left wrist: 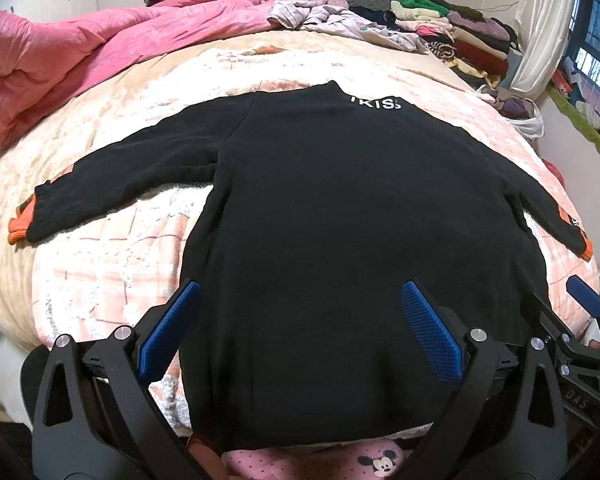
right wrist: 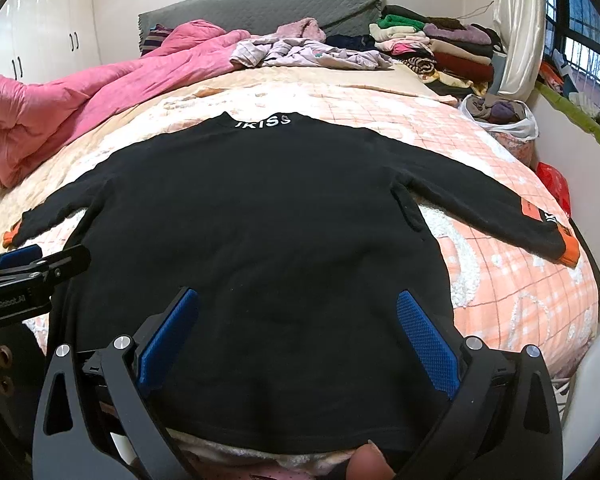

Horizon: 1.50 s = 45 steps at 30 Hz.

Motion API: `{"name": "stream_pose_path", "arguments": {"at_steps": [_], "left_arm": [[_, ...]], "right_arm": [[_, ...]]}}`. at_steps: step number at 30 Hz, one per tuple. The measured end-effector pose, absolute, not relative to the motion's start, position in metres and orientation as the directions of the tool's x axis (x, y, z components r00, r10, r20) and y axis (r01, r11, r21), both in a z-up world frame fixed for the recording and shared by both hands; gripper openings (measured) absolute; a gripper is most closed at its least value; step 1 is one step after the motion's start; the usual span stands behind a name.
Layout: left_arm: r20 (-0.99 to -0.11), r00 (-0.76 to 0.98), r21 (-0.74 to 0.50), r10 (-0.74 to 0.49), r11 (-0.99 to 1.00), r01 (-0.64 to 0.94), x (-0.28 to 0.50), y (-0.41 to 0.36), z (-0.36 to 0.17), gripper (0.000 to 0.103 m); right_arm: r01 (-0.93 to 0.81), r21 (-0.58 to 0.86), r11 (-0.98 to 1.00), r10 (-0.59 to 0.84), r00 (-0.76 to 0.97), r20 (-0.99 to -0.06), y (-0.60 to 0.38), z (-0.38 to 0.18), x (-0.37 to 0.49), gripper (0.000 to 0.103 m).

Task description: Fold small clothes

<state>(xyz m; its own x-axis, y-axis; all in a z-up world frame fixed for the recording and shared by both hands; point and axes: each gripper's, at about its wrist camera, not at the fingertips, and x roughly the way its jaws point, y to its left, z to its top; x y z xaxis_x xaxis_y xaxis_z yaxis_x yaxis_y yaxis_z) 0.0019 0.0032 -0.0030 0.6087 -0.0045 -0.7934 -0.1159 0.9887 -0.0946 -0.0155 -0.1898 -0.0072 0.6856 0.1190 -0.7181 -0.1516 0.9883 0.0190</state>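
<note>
The black top (left wrist: 340, 208) lies flat on the bed (left wrist: 100, 264), soft and limp. Both claws, left (left wrist: 300, 332) and right (right wrist: 298, 336), gape wide, empty; best grip looks like the near hem corners.

A wide bed (right wrist: 500, 280) in a peach checked cover fills the room. Beyond its grey headboard (right wrist: 260, 6) stand white wardrobe doors (right wrist: 44, 40) at left. A window (right wrist: 580, 40) glows daylight at right.
</note>
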Motion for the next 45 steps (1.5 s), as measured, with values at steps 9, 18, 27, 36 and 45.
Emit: {"name": "stream_pose_path", "arguments": {"at_steps": [9, 18, 27, 36, 45], "left_arm": [[-0.791, 0.612, -0.090, 0.000, 0.989, -0.115, 0.001, 0.002, 0.000, 0.094], [-0.792, 0.611, -0.092, -0.002, 0.989, -0.116, 0.003, 0.002, 0.000, 0.094], [-0.790, 0.613, -0.089, 0.000, 0.989, -0.114, 0.003, 0.002, 0.000, 0.094], [-0.792, 0.611, -0.090, -0.005, 0.990, -0.108, 0.008, 0.001, 0.000, 0.094], [-0.793, 0.610, -0.083, -0.002, 0.991, -0.105, 0.020, -0.002, -0.001, 0.094]], "right_arm": [[-0.157, 0.018, 0.987, 0.122, 0.687, -0.717, -0.188, -0.007, -0.015, 0.099], [-0.159, 0.016, 0.987, 0.122, 0.686, -0.718, -0.185, -0.008, -0.014, 0.099], [-0.158, 0.015, 0.987, 0.121, 0.687, -0.716, -0.185, -0.008, -0.014, 0.099], [-0.160, 0.015, 0.987, 0.123, 0.691, -0.712, -0.184, -0.006, -0.014, 0.099], [-0.153, 0.018, 0.988, 0.120, 0.689, -0.714, -0.186, -0.005, -0.009, 0.099]]}}
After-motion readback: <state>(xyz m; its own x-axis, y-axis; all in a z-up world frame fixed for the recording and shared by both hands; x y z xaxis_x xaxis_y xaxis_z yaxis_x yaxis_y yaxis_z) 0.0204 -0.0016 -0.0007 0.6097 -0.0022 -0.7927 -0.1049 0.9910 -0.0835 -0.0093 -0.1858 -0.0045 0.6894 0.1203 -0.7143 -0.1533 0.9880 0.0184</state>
